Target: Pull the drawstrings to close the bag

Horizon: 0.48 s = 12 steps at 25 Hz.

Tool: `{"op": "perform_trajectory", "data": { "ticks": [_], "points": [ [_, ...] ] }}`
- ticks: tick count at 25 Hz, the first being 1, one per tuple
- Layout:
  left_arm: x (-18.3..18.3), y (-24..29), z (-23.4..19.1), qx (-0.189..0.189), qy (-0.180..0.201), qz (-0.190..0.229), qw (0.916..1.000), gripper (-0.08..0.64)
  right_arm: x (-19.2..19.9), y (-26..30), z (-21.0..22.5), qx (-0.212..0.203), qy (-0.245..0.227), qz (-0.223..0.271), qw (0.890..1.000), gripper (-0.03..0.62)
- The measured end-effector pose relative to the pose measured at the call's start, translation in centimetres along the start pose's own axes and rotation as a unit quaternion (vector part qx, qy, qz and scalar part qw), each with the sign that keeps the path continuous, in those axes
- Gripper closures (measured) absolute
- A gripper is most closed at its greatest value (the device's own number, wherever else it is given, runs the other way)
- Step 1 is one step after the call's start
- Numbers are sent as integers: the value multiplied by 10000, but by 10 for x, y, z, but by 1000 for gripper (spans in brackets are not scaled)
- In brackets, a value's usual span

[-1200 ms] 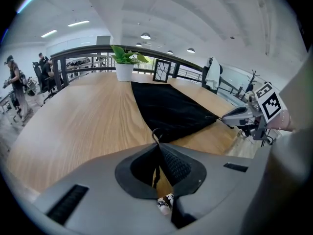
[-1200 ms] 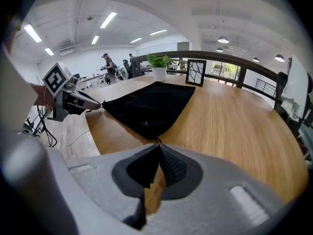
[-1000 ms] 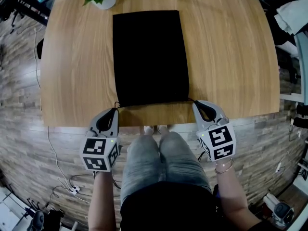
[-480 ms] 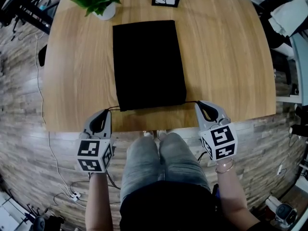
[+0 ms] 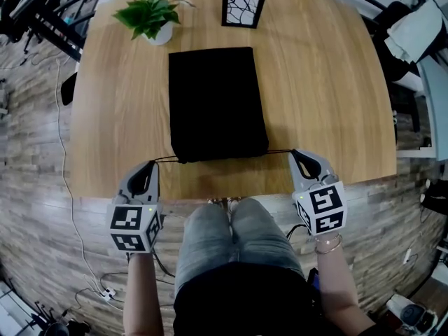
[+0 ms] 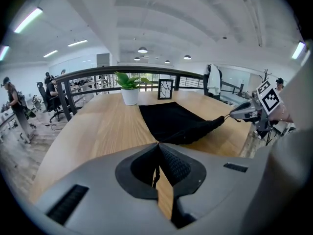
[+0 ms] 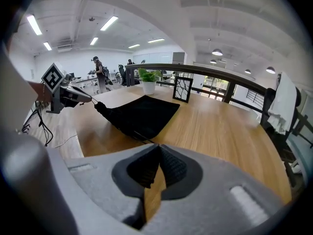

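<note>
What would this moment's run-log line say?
left gripper: shut on left drawstring | right gripper: shut on right drawstring | bag: mouth partly gathered

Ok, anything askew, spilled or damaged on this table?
Nothing stands out. The black bag lies flat on the table, only its near mouth bunched and lifted where the left gripper and right gripper each pinch a cord. The plant and picture frame stand upright.

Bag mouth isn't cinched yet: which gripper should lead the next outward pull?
Left, narrowly. Both left gripper and right gripper are shut on taut drawstrings, but left sits nearer its corner of the bag with less string drawn out, so it probably has more pull left.
</note>
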<state>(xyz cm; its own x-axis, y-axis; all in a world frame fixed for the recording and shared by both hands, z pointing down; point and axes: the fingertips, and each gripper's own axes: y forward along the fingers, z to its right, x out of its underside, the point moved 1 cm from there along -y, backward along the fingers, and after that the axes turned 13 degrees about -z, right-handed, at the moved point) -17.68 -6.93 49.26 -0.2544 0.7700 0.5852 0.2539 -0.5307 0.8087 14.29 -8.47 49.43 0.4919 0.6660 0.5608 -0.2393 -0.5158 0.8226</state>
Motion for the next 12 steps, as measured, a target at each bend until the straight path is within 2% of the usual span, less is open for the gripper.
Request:
{"op": "perform_trajectory", "data": {
  "ticks": [12],
  "points": [
    [-25, -21, -9, -146, -173, 376, 9990, 540, -26, -21, 26, 280, 95, 311, 9991, 588]
  ]
}}
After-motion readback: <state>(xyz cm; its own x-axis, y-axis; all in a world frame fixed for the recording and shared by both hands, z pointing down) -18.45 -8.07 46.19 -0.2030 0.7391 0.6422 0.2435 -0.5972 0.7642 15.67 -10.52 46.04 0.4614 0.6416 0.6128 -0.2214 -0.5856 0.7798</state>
